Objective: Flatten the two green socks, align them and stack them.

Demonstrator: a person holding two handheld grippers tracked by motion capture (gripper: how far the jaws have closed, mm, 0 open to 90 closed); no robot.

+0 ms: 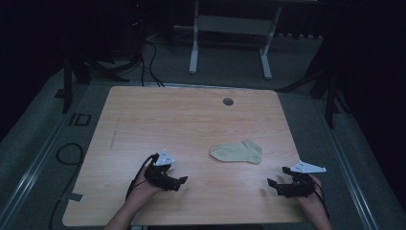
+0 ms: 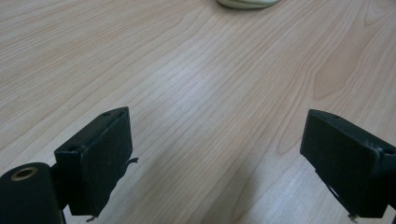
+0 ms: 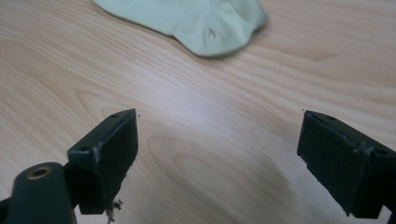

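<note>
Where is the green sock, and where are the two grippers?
Pale green fabric sock [image 1: 236, 153], high view, middle of its foot.
Left black hand-held gripper [image 1: 183, 182], high view, between its fingertips.
Right black hand-held gripper [image 1: 270, 184], high view, between its fingertips.

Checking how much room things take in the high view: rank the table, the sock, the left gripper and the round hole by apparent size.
1. table
2. sock and left gripper: look alike, unranked
3. round hole
</note>
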